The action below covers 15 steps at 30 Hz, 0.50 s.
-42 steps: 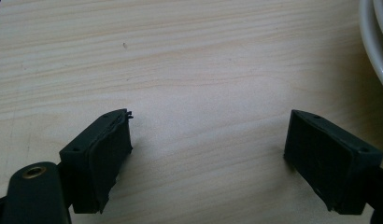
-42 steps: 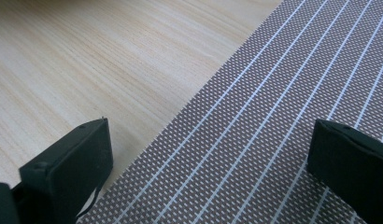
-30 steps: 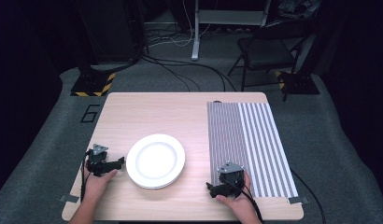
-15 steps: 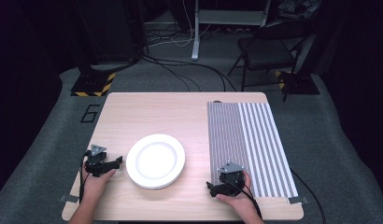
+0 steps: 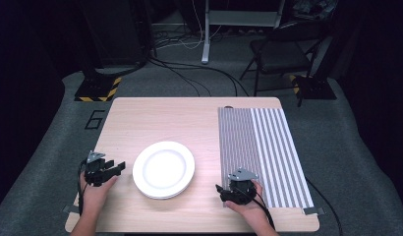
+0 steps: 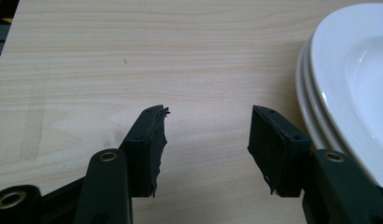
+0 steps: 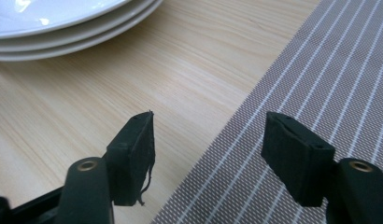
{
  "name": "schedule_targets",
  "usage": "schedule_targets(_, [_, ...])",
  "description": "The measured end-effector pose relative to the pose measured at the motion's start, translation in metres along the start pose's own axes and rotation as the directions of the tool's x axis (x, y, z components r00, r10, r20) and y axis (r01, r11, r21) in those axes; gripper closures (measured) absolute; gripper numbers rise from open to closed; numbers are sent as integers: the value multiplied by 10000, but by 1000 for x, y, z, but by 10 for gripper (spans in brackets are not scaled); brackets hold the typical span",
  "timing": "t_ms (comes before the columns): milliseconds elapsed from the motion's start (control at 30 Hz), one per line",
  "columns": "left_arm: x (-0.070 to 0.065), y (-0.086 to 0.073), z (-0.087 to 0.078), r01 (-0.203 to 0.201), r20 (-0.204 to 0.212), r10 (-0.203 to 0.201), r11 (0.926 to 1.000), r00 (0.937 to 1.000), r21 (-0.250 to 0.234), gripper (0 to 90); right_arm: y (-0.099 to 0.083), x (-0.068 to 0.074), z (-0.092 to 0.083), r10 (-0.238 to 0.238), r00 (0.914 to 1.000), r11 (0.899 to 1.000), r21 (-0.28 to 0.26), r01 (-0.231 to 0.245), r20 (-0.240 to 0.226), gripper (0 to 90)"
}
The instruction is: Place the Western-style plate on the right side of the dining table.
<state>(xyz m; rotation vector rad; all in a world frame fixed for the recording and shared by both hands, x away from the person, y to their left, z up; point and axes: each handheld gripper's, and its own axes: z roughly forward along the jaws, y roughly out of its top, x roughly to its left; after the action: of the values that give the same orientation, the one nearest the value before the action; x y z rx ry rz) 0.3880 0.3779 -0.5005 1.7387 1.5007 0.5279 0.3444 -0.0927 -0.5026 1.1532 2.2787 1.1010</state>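
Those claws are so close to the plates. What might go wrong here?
The plates sit stacked, so a claw gripping the rim might lift just the top one or tip the pile. The left claw, whose jaws have just been closing on nothing, could nudge the stack. The right claw might snag the striped mat.

We see a stack of white plates (image 5: 163, 169), round, glossy, upright and empty, three rims visible from the right gripper view (image 7: 63, 28). It sits on the wooden table's near half, left of the striped placemat (image 5: 261, 152), apart from it.
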Motion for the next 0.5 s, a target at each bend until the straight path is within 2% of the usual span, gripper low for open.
schedule_targets(67, [-2, 2, -3, 177, 378, -171, 9997, 9991, -154, 487, 3, 2, 2, 20, 10000, 10000, -32, -20, -25, 345])
schedule_targets(200, [-7, 5, -7, 241, 731, -207, 9987, 9971, -454, 480, 8, 4, 3, 141, 9998, 9999, -74, -142, -146, 405])
schedule_targets(300, [-11, 6, -8, 322, 969, -289, 9990, 9949, -321, 478, 12, 3, 4, 324, 9992, 9994, -73, -325, -242, 424])
schedule_targets(400, [-12, 7, -9, 737, 1286, -693, 9969, 9893, -294, 491, 15, 0, 6, 683, 9971, 9976, -104, -686, -332, 449])
schedule_targets(500, [-14, 8, -10, 839, 1533, -789, 9961, 9850, -266, 517, 15, -1, 7, 709, 9969, 9974, -76, -712, -341, 465])
